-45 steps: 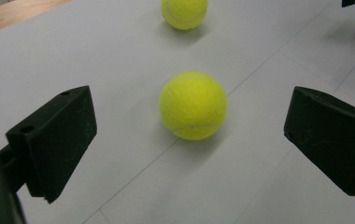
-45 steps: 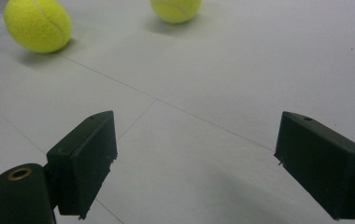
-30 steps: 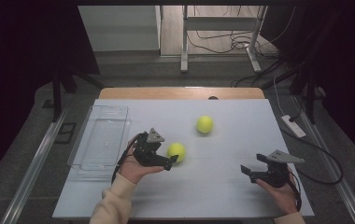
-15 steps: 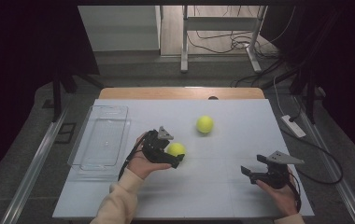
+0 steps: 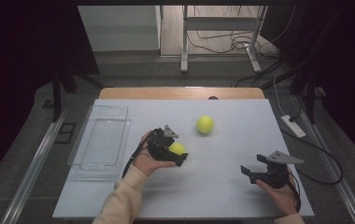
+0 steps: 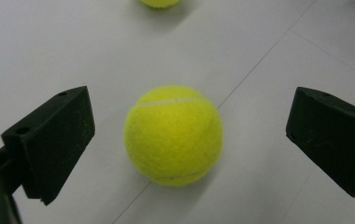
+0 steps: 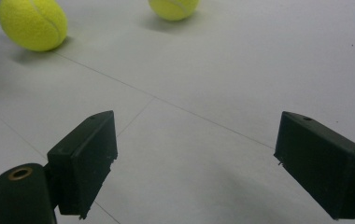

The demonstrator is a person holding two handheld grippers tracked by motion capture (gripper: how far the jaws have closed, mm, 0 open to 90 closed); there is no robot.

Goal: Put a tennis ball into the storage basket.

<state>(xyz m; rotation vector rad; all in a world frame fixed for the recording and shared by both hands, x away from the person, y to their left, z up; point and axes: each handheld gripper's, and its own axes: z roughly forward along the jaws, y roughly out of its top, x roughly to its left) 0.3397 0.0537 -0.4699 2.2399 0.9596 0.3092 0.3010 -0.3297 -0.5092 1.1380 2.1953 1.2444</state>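
From above, the left gripper (image 5: 178, 154) sits spread around a ball (image 5: 177, 148) on the bench (image 5: 213, 186), while the left gripper view shows that ball (image 6: 173, 134) between wide jaws, untouched, and the right gripper (image 7: 194, 163) gapes wide, both balls far ahead.

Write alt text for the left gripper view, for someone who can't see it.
A yellow tennis ball rests on a white table, centred between the left gripper's two open black jaws, which do not touch it. A second ball peeks in at the top edge.
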